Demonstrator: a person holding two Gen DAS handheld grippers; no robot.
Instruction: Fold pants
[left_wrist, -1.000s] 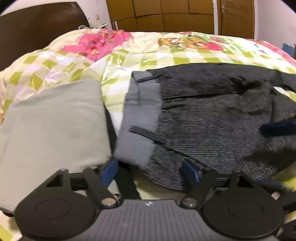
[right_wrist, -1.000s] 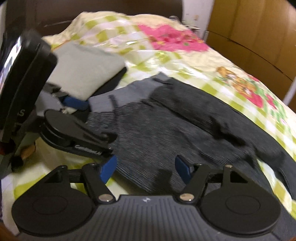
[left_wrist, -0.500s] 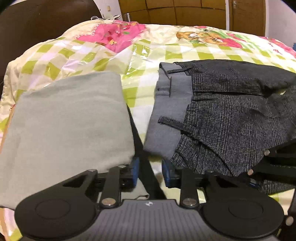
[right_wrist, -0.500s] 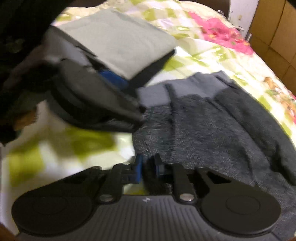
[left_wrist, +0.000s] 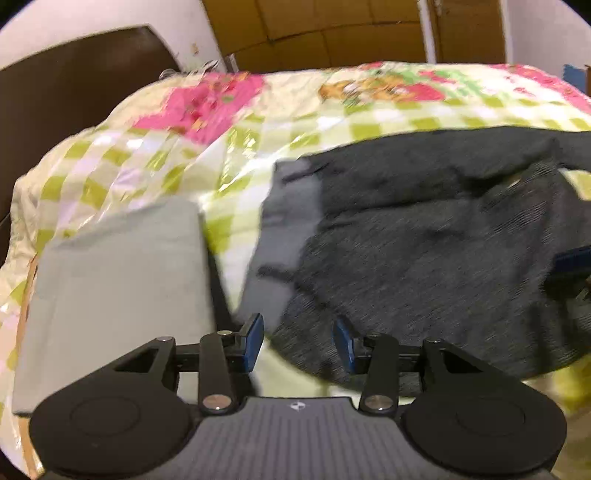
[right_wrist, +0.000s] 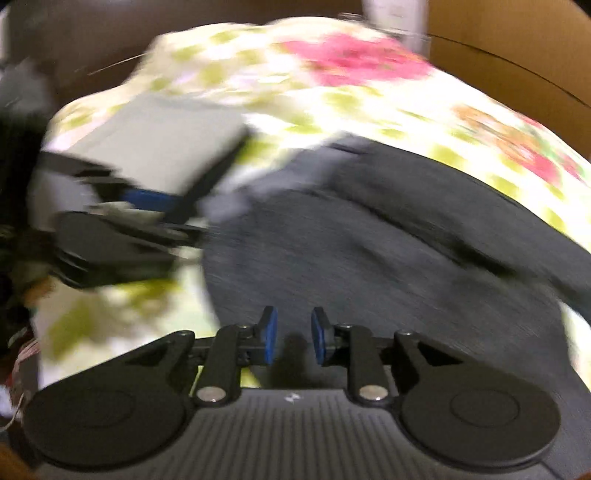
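Left tool (left_wrist: 298, 341) wide apart over dark pants (left_wrist: 424, 258), right tool (right_wrist: 293, 341) narrowly apart, both holding nothing

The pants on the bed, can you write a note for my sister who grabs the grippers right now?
Left gripper: open, holding nothing, above the waist edge of the dark pants.
Right gripper: open, narrow gap, holding nothing, over the pants.
Pants lie rumpled on the checked bedspread, beside a folded grey cloth.
Done: no fold visible.
Left: grip the waist, then fold.
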